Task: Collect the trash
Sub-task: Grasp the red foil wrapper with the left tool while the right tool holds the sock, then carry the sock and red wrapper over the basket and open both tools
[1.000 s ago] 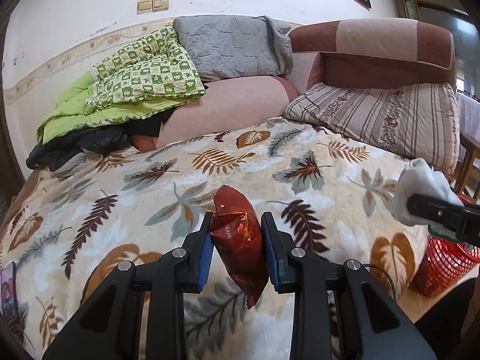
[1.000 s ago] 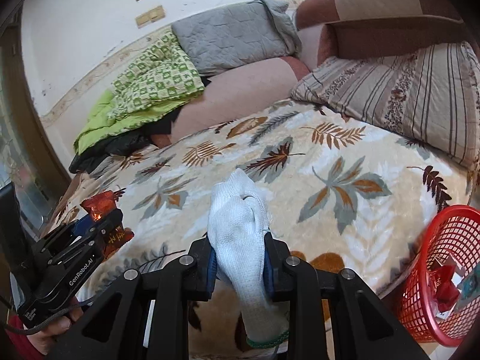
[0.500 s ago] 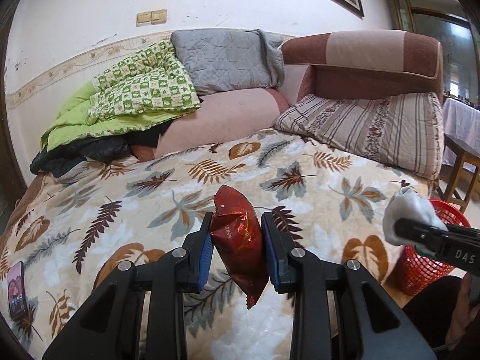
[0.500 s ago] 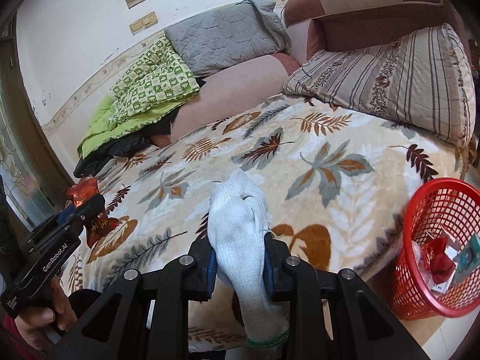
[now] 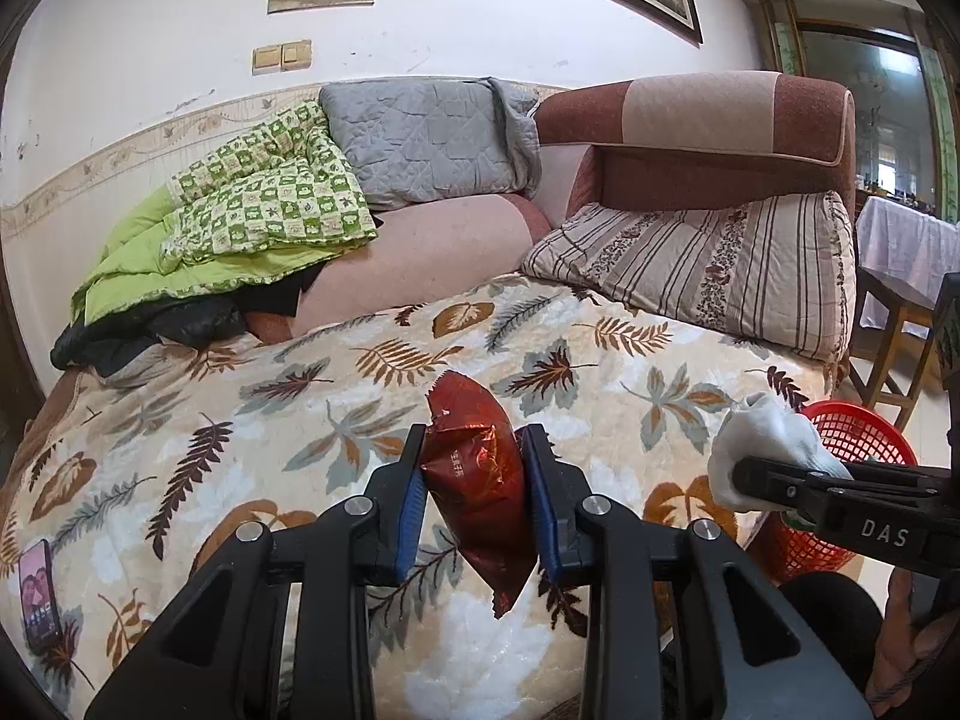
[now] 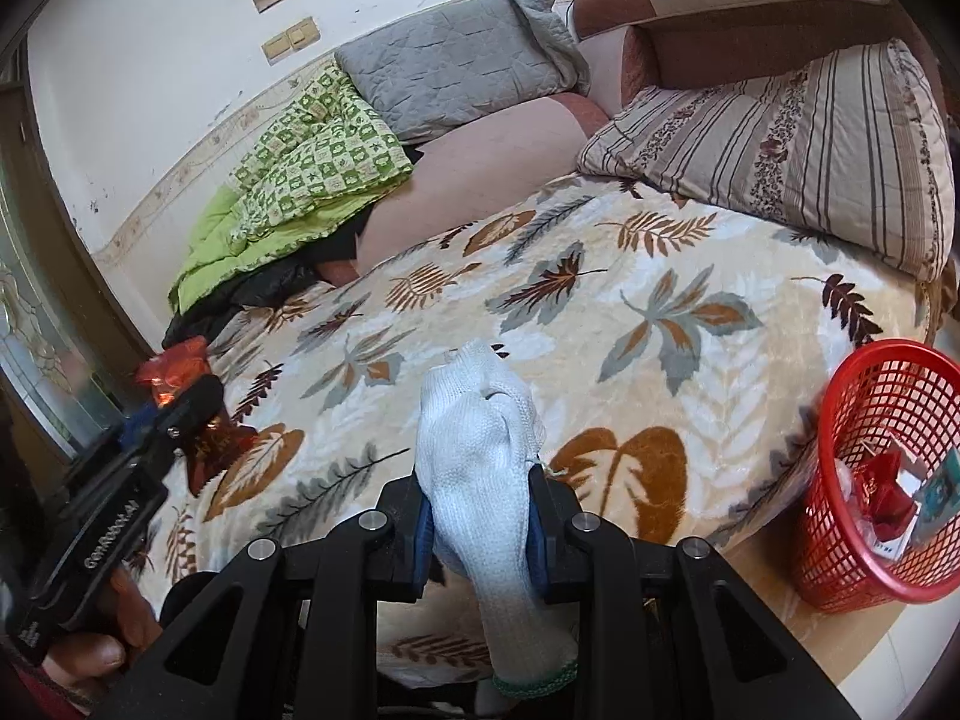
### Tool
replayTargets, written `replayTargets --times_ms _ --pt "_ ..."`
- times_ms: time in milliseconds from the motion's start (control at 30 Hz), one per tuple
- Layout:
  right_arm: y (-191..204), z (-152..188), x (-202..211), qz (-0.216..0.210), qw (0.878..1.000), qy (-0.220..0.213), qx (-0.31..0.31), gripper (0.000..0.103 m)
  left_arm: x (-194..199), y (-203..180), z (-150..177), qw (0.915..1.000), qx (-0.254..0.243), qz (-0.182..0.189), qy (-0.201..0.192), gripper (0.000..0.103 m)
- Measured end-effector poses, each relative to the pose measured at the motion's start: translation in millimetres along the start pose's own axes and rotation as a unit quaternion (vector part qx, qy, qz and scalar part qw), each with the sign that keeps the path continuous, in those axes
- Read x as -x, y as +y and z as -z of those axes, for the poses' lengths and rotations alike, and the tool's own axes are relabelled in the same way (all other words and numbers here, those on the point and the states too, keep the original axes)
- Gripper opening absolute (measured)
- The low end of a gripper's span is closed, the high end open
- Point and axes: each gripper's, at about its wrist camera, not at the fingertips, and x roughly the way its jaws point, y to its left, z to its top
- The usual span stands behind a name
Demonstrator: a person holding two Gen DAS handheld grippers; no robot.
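My left gripper [image 5: 474, 489] is shut on a red snack wrapper [image 5: 477, 492], held upright above the front of the leaf-patterned blanket [image 5: 336, 438]. My right gripper [image 6: 478, 513] is shut on a white knit glove [image 6: 480, 468] whose green-trimmed cuff hangs down. In the left wrist view the right gripper [image 5: 774, 483] with the glove [image 5: 759, 444] is at the right, in front of the red mesh basket [image 5: 864, 438]. In the right wrist view the left gripper [image 6: 162, 420] with the wrapper [image 6: 180, 372] is at the far left. The basket [image 6: 882, 480] stands on the floor at the right with trash in it.
A striped pillow [image 5: 720, 264], grey pillow [image 5: 426, 138] and green quilt [image 5: 252, 210] lie along the sofa back. A phone [image 5: 39, 594] rests on the blanket's left front edge. A wooden chair [image 5: 894, 324] stands at the far right. A hand [image 6: 102, 636] holds the left gripper.
Both grippers have pulled back and risen from the bed, still holding the wrapper and the glove. The basket now shows more fully at the right of the right wrist view.
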Motion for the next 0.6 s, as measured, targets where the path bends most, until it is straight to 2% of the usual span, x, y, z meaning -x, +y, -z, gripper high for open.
replayTargets --times_ms 300,600 --pt "2.4 -14.2 10.6 -0.007 1.0 -0.008 -0.003 0.027 -26.8 -3.5 2.3 0.9994 -0.006 0.015 0.03 0.029" --pt "3.6 -34.8 -3.8 -0.025 1.0 -0.006 -0.014 0.027 -51.9 4.3 1.7 0.9989 -0.008 0.004 0.047 0.029"
